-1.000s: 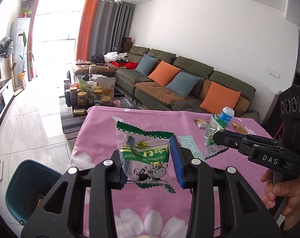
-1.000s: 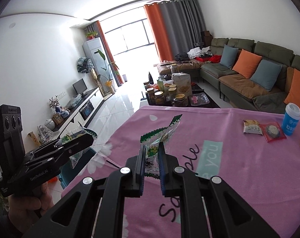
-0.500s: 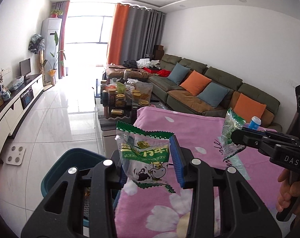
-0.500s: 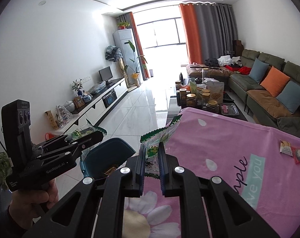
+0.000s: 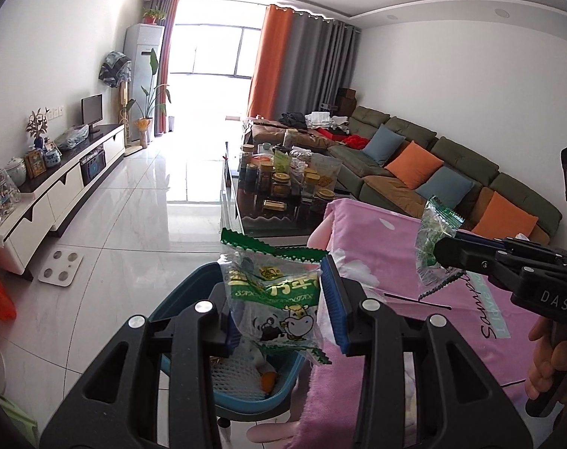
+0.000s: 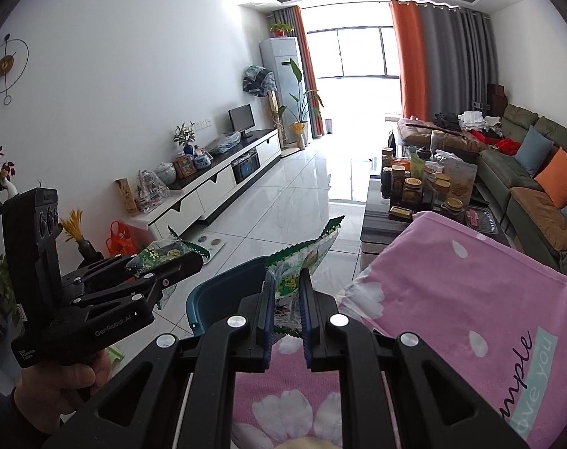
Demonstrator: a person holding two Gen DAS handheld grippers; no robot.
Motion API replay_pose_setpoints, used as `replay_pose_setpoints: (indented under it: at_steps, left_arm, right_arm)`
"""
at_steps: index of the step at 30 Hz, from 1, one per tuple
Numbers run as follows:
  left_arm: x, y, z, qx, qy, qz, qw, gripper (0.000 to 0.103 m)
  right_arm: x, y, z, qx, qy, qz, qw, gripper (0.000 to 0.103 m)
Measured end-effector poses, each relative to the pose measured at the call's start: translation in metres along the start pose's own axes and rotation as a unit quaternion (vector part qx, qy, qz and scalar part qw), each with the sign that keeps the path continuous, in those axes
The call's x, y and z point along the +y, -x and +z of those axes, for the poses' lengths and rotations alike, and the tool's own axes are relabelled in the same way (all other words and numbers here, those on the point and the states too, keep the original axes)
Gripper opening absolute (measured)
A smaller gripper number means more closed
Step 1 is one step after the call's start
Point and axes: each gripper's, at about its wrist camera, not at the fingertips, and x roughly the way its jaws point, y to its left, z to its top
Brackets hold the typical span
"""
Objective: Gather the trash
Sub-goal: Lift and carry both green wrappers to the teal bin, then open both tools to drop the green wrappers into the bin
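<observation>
Below the left gripper (image 5: 279,310), just off the bench's (image 5: 403,284) near corner, the blue bin (image 5: 246,393) stands open on the floor, so the snack wrapper (image 5: 272,299) clamped flat between its fingers hangs almost straight over the opening. Nearer the bench edge, the right gripper (image 6: 286,312) is closed tight on a second wrapper (image 6: 302,258) standing on edge, with the bin ahead and to its left. Much of the bin is hidden behind both grippers, its contents hard to make out.
</observation>
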Motion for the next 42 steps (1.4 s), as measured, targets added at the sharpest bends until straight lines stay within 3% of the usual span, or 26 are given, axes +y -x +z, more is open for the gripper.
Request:
replay_pose_setpoints:
  at_steps: [10,24,33,36,38,41,42]
  left_arm:
    - [0.035,-0.008,-0.02,0.037,0.02,0.021,0.9989,0.037]
    - [0.044,-0.097,-0.05,0.11,0.038,0.034,0.9926,0.037]
    - [0.044,-0.162,-0.066,0.161,0.025,0.042,0.9858,0.04]
    - [0.044,-0.182,-0.071,0.175,0.02,0.049,0.9832,0.045]
    - [0.046,-0.192,-0.073,0.185,0.02,0.052,0.9812,0.056]
    - [0.049,-0.198,-0.077,0.186,0.016,0.06,0.9807,0.072]
    - [0.049,-0.2,-0.077,0.186,0.016,0.062,0.9805,0.082]
  right_arm:
    - [0.018,-0.05,0.006,0.044,0.021,0.016,0.999,0.011]
    - [0.024,-0.116,0.006,0.116,0.032,0.036,0.992,0.011]
    - [0.026,-0.162,0.002,0.172,0.04,0.043,0.983,0.012]
    - [0.024,-0.175,-0.002,0.19,0.035,0.043,0.98,0.016]
    - [0.021,-0.18,-0.005,0.198,0.03,0.039,0.979,0.025]
    - [0.02,-0.183,-0.009,0.203,0.026,0.038,0.978,0.027]
    - [0.02,-0.182,-0.01,0.204,0.024,0.04,0.978,0.028]
